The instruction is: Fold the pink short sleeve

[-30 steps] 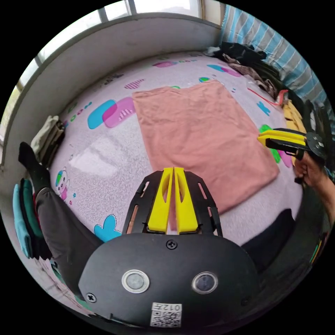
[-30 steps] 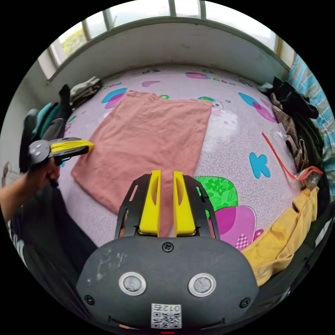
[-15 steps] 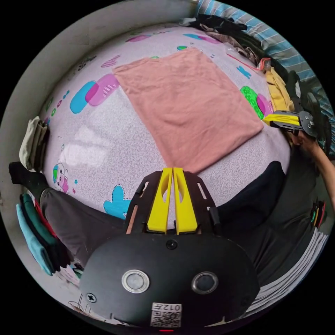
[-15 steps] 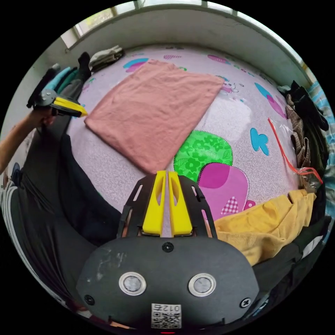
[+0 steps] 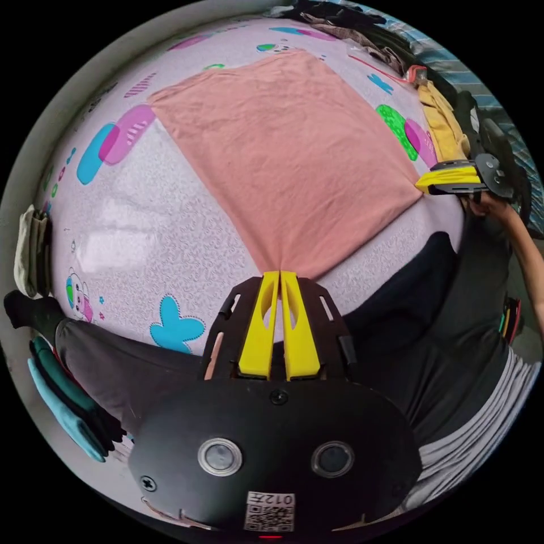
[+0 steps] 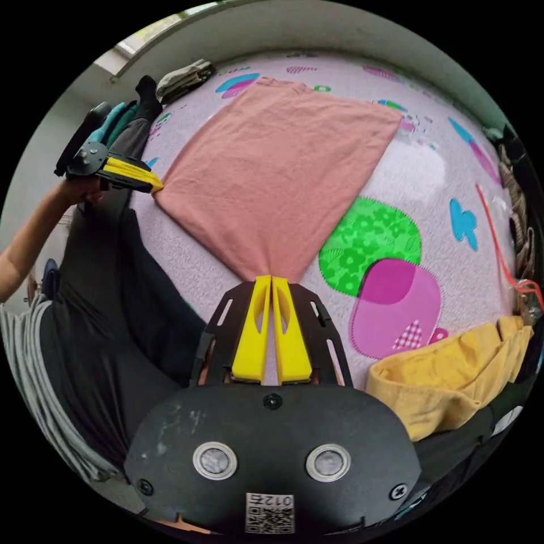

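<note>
The pink short sleeve (image 5: pixel 294 153) lies flat as a folded rectangle on the patterned bed sheet (image 5: pixel 141 226). My left gripper (image 5: pixel 279 276) is shut on its near left corner, the cloth drawn into a point at the yellow tips. In the left gripper view the right gripper (image 5: pixel 422 182) touches the near right corner. The right gripper view shows the pink short sleeve (image 6: pixel 283 164) pinched at the tips of my right gripper (image 6: pixel 270 279), which is shut on that corner. The left gripper (image 6: pixel 157 184) appears there at the other near corner, held by a hand.
A yellow garment (image 6: pixel 453 379) lies on the bed to the right. Dark clothes (image 5: pixel 340 22) are heaped at the far right. Folded clothes (image 6: pixel 184 79) and a teal stack (image 5: pixel 62 396) sit on the left. The person's dark trousers (image 5: pixel 396 317) border the near edge.
Both grippers pulled back from over the shirt to its near corners and took hold of them; the right jaws closed. Both views tipped downward, so the window left the picture.
</note>
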Demonstrator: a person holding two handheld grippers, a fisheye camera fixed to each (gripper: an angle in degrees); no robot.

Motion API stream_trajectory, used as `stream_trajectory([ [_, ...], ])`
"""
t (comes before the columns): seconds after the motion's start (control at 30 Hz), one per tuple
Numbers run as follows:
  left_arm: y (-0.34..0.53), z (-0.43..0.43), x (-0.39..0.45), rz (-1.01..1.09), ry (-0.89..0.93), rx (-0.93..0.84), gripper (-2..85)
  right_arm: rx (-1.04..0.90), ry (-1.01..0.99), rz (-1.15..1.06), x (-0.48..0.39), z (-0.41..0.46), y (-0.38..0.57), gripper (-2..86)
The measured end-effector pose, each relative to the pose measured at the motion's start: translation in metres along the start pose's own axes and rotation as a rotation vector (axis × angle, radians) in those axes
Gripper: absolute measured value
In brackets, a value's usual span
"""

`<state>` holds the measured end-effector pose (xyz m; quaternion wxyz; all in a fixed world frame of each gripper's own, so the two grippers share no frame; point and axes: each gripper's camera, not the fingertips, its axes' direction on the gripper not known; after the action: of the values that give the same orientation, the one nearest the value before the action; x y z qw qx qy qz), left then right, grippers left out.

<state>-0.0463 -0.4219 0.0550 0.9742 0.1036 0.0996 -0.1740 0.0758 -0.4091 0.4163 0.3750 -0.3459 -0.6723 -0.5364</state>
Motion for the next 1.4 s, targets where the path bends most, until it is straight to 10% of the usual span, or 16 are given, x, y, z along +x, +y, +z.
stream_trajectory([
  [0.23, 0.002, -0.018, -0.014, 0.089, 0.209, -0.08, 0.4, -0.025, -0.031, -0.034, 0.0, -0.038, -0.002, -0.7],
  [0.53, -0.073, -0.102, -0.079, -0.276, -0.078, 0.556, 0.5, 0.598, 0.208, 0.346, 0.061, -0.114, -0.109, 6.8],
  [0.9, -0.132, -0.059, -0.094, -0.484, -0.279, 0.575, 0.1, 0.516, 0.359, 0.427, 0.085, -0.087, -0.194, 8.6],
  [1.4, -0.075, -0.104, -0.213, -0.503, 0.003, 0.591, 9.0, 0.598, 0.132, 0.421, 0.15, -0.157, -0.172, 7.9],
])
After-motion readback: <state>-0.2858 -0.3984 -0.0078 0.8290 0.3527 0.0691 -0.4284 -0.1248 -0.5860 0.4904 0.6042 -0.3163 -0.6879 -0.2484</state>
